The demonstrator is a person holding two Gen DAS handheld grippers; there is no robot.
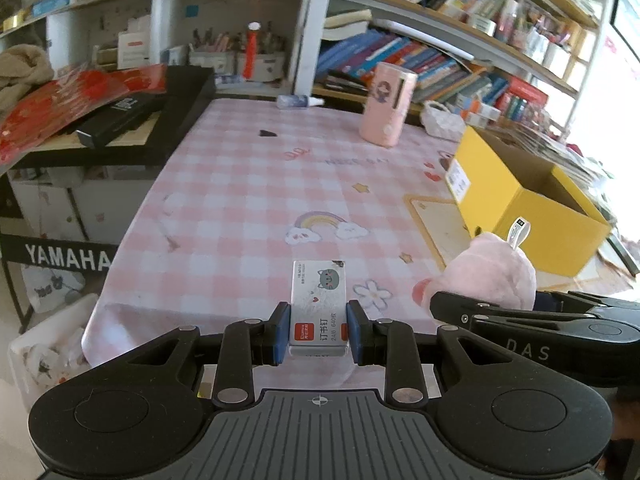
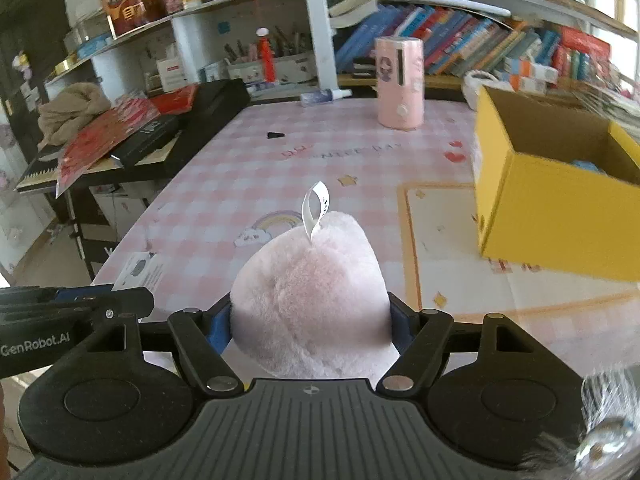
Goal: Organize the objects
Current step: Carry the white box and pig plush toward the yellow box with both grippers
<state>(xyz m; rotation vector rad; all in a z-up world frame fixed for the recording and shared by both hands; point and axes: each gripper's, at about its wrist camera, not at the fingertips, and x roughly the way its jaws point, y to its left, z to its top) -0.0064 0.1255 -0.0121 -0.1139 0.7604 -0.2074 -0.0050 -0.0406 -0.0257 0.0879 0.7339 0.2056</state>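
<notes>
Grippers loaded over the pink checked tablecloth (image 1: 248, 184) — both clamped.
A small white staple box (image 1: 319, 308) is pinched by the left gripper (image 1: 319, 334); a fluffy pink plush toy (image 2: 312, 300) is squeezed in the right gripper (image 2: 312, 320) — the open yellow cardboard box (image 2: 552, 216) stands nearby.

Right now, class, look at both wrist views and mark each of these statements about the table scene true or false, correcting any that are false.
1. The left hand-held gripper is shut on a small box of staples. True.
2. The right hand-held gripper holds a hard blue ball. False: it grips a pink plush toy with a white tag.
3. The yellow box is closed with a lid. False: its top is open.
4. The tall pink container stands upright on the checked tablecloth. True.
5. A small dark object lies inside the yellow box. False: it lies on the tablecloth.
</notes>
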